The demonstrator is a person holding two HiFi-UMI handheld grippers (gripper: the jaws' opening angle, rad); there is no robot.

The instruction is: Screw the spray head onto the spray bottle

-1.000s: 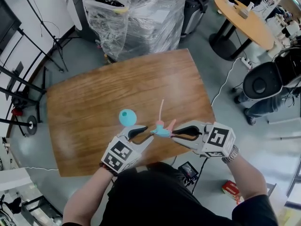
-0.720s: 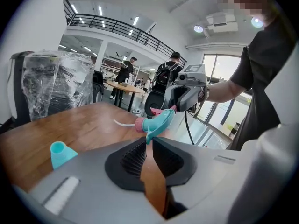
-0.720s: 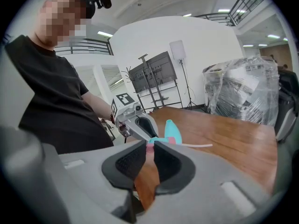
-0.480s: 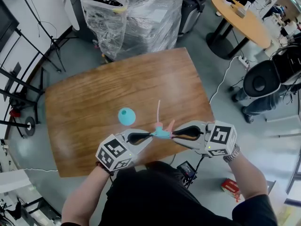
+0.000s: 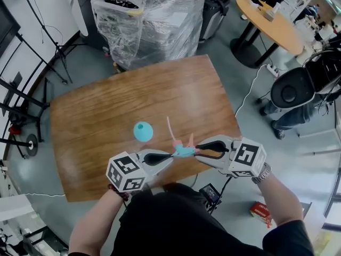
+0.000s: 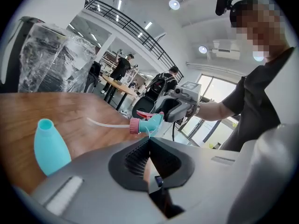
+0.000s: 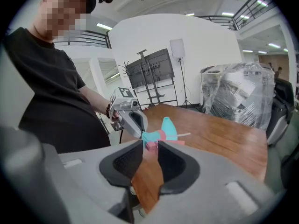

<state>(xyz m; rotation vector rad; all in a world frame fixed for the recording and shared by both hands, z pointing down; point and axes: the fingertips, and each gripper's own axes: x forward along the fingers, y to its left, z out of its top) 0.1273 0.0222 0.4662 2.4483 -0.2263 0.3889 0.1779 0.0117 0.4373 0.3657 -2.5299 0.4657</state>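
Note:
A teal spray bottle [image 5: 143,132] with no head stands upright on the wooden table [image 5: 96,111]; it also shows in the left gripper view as the bottle [image 6: 50,146]. The teal and pink spray head [image 5: 184,150] hangs in the air near the table's front edge, its dip tube [image 5: 170,128] slanting up and left. My left gripper [image 5: 171,154] is shut on the head's teal end. My right gripper [image 5: 196,148] is shut on its pink part [image 7: 150,143]. The head [image 6: 145,123] lies roughly level between the two grippers, to the right of the bottle.
A plastic-wrapped pallet [image 5: 154,15] stands beyond the table's far edge. A round table [image 5: 272,25] and an office chair [image 5: 295,89] are at the right. Black stands [image 5: 21,89] line the left. A red box [image 5: 261,213] lies on the floor.
The spray head has turned between the grippers, so its tube now slants up-left instead of up-right. The left gripper has rolled and its marker cube moved left. The bottle stayed put.

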